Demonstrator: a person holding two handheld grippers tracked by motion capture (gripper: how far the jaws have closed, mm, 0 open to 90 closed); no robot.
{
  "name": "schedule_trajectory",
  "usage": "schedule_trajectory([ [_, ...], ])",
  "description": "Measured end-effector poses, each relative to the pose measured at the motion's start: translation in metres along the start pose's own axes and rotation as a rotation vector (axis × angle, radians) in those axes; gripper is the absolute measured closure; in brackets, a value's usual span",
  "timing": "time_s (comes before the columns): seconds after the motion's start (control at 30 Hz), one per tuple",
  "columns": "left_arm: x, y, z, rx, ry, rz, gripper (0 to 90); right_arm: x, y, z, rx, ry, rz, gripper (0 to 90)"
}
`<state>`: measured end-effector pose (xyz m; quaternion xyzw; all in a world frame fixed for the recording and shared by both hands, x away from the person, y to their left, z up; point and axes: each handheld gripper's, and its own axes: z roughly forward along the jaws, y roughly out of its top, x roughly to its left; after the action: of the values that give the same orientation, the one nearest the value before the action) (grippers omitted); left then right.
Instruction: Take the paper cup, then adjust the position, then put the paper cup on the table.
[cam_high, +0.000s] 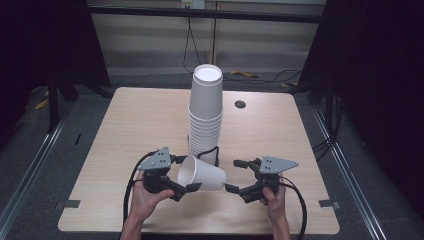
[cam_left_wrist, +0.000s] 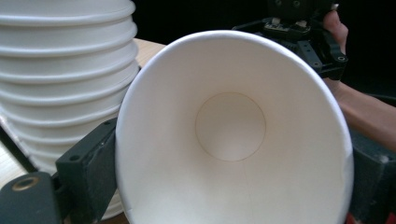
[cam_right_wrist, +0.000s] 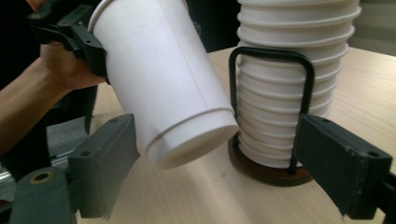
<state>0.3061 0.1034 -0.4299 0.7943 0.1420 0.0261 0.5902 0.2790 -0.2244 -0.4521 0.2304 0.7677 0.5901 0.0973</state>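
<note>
Pale desk (cam_high: 125, 130) below us: our left gripper (cam_high: 181, 176) pinches the rim of one cup (cam_high: 202, 173), tipped sideways at centre frame before the stack (cam_high: 205, 112). Our right gripper (cam_high: 235, 176) gapes empty; next, probably, grasp its base.

The cup (cam_right_wrist: 163, 79) and stacked cups (cam_right_wrist: 289, 79) look like smooth matt white paper; the table (cam_high: 130, 130) is pale wood-grain.

My left gripper (cam_left_wrist: 229, 186) has its jaws clamped on the rim of a white paper cup (cam_left_wrist: 231, 126), whose open mouth faces my camera. At ten o'clock I see the stack of cups (cam_left_wrist: 60, 70), just beside the held cup. At one o'clock, the right gripper (cam_left_wrist: 303, 32) and a hand (cam_left_wrist: 338, 28).
</note>
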Motion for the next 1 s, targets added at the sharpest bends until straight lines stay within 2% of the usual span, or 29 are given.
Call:
schedule_trajectory([
  [0.13, 0.003, -0.001, -0.007, 0.011, 0.019, -0.010, 9.2, -0.001, -0.002, -0.002, -0.029, -0.026, 0.007, 13.3],
  [0.17, 0.004, -0.001, -0.009, 0.016, 0.024, -0.011, 9.2, -0.001, -0.005, -0.006, -0.064, -0.071, 0.017, 13.3],
  [0.27, 0.008, 0.000, -0.015, 0.031, 0.037, -0.013, 9.2, -0.002, -0.008, -0.009, -0.067, -0.134, 0.022, 13.2],
  [0.3, 0.008, 0.000, -0.015, 0.031, 0.037, -0.013, 9.2, -0.002, -0.008, -0.009, -0.067, -0.134, 0.022, 13.2],
  [0.33, 0.009, 0.000, -0.016, 0.034, 0.043, -0.009, 9.2, -0.002, -0.008, -0.011, -0.067, -0.157, 0.022, 13.3],
  [0.37, 0.009, 0.000, -0.017, 0.038, 0.045, -0.013, 9.2, -0.003, -0.010, -0.013, -0.091, -0.182, 0.028, 13.3],
  [0.43, 0.012, 0.000, -0.020, 0.045, 0.053, -0.019, 9.2, -0.004, -0.011, -0.014, -0.104, -0.194, 0.035, 13.3],
  [0.47, 0.013, 0.000, -0.021, 0.050, 0.057, -0.020, 9.2, -0.005, -0.013, -0.016, -0.110, -0.212, 0.038, 13.3],
  [0.5, 0.015, 0.000, -0.022, 0.061, 0.064, -0.017, 9.2, -0.007, -0.015, -0.018, -0.122, -0.256, 0.044, 13.3],
  [0.53, 0.016, 0.000, -0.023, 0.066, 0.071, -0.021, 9.2, -0.007, -0.015, -0.018, -0.122, -0.256, 0.044, 13.3],
  [0.57, 0.018, 0.000, -0.024, 0.067, 0.074, -0.025, 9.2, -0.008, -0.018, -0.019, -0.124, -0.297, 0.049, 13.2],
  [0.63, 0.020, 0.000, -0.027, 0.070, 0.074, -0.031, 9.2, -0.009, -0.021, -0.020, -0.126, -0.331, 0.058, 13.3],
  [0.67, 0.021, 0.000, -0.029, 0.074, 0.077, -0.031, 9.2, -0.009, -0.021, -0.020, -0.126, -0.331, 0.058, 13.3],
  [0.7, 0.022, -0.001, -0.030, 0.075, 0.083, -0.035, 9.2, -0.008, -0.024, -0.020, -0.122, -0.369, 0.052, 13.2],
  [0.73, 0.023, -0.001, -0.032, 0.085, 0.089, -0.036, 9.2, -0.008, -0.024, -0.020, -0.122, -0.369, 0.052, 13.2],
  [0.77, 0.026, -0.002, -0.036, 0.106, 0.102, -0.042, 9.2, -0.008, -0.028, -0.019, -0.136, -0.417, 0.043, 13.3],
  [0.8, 0.026, -0.002, -0.036, 0.106, 0.102, -0.042, 9.2, -0.008, -0.028, -0.019, -0.136, -0.417, 0.043, 13.3],
  [0.87, 0.028, -0.001, -0.040, 0.125, 0.116, -0.048, 9.2, -0.009, -0.033, -0.020, -0.151, -0.473, 0.035, 13.3],
  [1.0, 0.029, 0.000, -0.044, 0.139, 0.112, -0.042, 9.2, -0.010, -0.039, -0.020, -0.165, -0.525, 0.033, 13.3],
])
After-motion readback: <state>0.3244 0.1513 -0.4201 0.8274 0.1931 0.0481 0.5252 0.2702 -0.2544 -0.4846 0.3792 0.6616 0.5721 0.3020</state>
